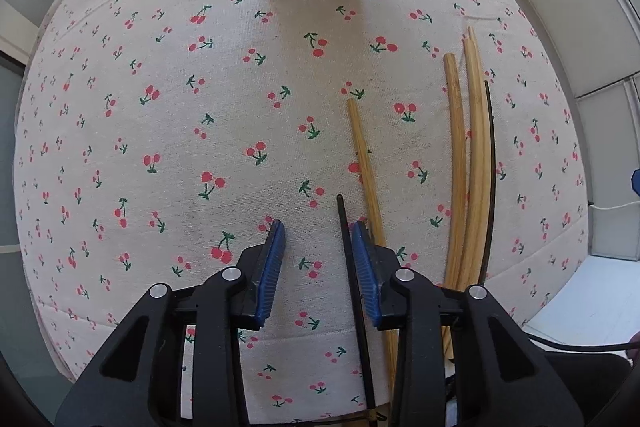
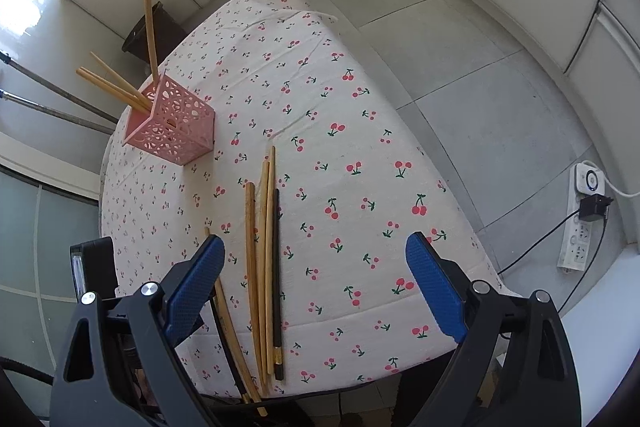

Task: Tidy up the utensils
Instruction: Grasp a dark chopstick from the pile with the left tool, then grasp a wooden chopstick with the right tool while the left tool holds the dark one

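The left gripper [image 1: 318, 227] is half closed — a black chopstick [image 1: 352, 267] touches its right pad, unclamped; it could roll free. The right gripper [image 2: 316, 247] gapes empty above the chopstick bundle [image 2: 264, 259]; the pink basket [image 2: 176, 131] lies beyond.

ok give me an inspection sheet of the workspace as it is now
surface: table under a cherry-print cloth, a few creases.
job's things: pink perforated holder upright near the far left corner, with several wooden chopsticks leaning in it. Lying loose on the cloth: a group of three wooden chopsticks with a black chopstick beside them; apart from these, a single wooden chopstick and a second black chopstick.
clutter: nothing seen.
grippers: left tool over the cloth, jaws apart, second black chopstick against its right pad; right tool wide open, empty.
cables: power strip on the floor with a plugged adapter and cables.
surroundings: tiled floor, pale wall panels.
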